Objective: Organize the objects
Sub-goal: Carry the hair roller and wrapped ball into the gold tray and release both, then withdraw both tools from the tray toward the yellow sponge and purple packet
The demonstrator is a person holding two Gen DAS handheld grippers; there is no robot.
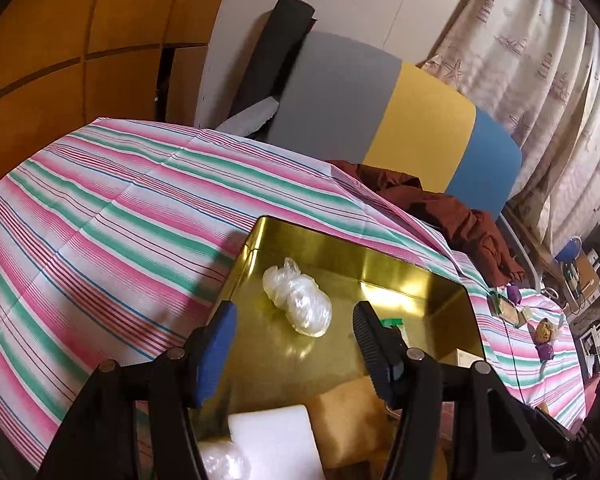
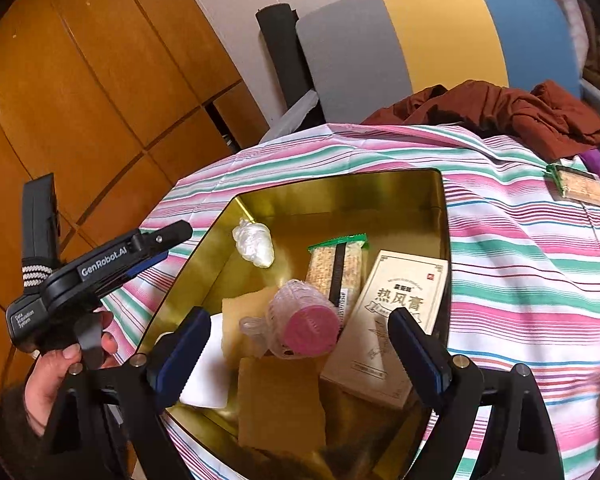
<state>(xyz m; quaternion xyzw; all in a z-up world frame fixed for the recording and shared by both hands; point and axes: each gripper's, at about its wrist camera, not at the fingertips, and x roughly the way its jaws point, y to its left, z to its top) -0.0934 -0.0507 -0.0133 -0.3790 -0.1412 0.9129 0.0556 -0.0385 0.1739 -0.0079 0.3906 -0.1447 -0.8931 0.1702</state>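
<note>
Striped pink-and-green tablecloth [image 2: 520, 248] is carrying the gold metal tin [image 2: 340, 192], filling up; both grippers, left gripper [image 1: 294, 322] and right gripper [image 2: 300, 330], are hovering apart, empty. The pink-capped plastic-wrapped roll [image 2: 300, 322] is risking tipping if nudged.

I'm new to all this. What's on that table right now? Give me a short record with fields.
container: gold tin, open, on striped tablecloth
inside tin: crumpled plastic wrap, cracker pack, beige box, pink-lidded jar, yellow sponges
outside tin: another cracker pack
left gripper: open, empty
right gripper: open, empty
</note>
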